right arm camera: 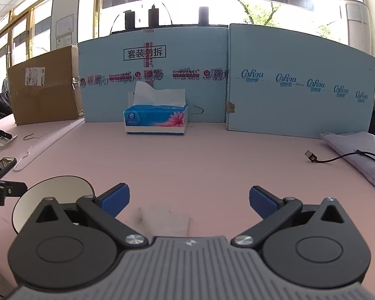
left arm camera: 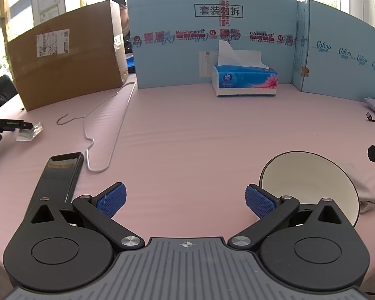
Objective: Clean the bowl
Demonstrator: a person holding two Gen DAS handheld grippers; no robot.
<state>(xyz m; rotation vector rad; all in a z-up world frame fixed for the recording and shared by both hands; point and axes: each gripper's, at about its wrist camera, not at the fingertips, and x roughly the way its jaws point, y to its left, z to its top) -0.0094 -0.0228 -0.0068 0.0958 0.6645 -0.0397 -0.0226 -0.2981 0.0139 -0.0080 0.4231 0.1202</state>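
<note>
Low over the table (left arm camera: 187, 130), both grippers, left (left arm camera: 186, 201) and right (right arm camera: 189, 200), gape empty; the bowl (left arm camera: 310, 182) lies between, seemingly tilted.

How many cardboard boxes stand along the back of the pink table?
3: a brown box at back left, a light blue box behind the tissue box, another blue box to its right. More may be hidden.

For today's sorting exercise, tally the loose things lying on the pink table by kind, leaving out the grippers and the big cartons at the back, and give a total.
Bowl: 1
Tissue box: 1
Wire hanger: 1
Phone: 1
Cloth by the bowl: 1
Cable plug: 1
Total: 6
</note>
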